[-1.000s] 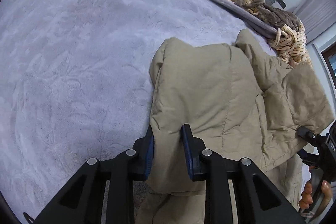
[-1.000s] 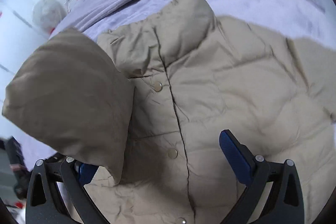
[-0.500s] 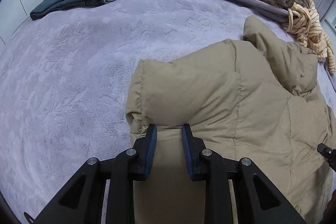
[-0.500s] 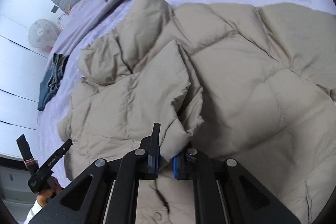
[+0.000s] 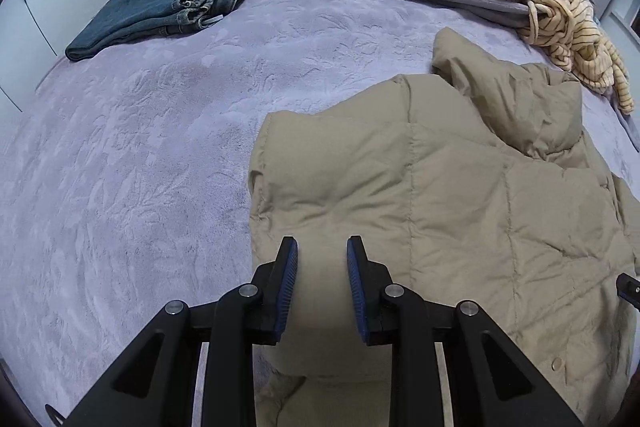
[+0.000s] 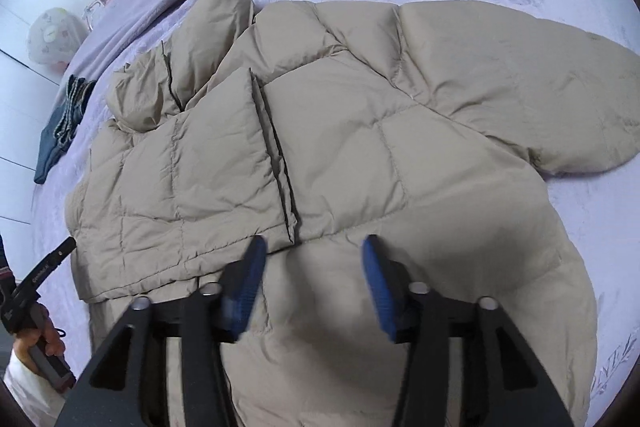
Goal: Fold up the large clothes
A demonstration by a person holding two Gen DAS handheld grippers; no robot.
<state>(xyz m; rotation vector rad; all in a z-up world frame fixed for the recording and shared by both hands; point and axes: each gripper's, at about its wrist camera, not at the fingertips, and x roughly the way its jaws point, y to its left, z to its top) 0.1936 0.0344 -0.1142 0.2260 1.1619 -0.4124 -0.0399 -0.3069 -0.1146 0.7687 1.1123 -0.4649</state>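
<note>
A: In the left wrist view, the left gripper (image 5: 322,283) has its jaws nearly closed, pinching a puffy fold of the tan puffer jacket (image 5: 460,211); the jacket lies on the purple blanket (image 5: 140,167) at the right side; folded jeans (image 5: 160,7) sit far off at the back, and a striped fuzzy robe (image 5: 560,11) is heaped near the jacket's collar.

B: How should this fold go?

A: I think the left side should be carried over to the middle and laid flat before letting go; the coat is fat and springy, so it may pop back up; a pat down would help.

B: What can't you see there?

A: The bottom of the jacket is cut off behind the gripper; how much cloth sits between the pads is hard to tell.

B: And the right wrist view?

A: The right gripper (image 6: 312,283) is opening its jaws; they look blurry; nothing is between them, just jacket (image 6: 400,131) underneath; one sleeve (image 6: 192,179) is folded across the front already; the other sleeve (image 6: 540,79) lies spread out to the right, and I guess it goes next.

B: Anything hidden?

A: The hem is cut off at the bottom; the person's hand (image 6: 44,343) shows only at the left edge.
</note>
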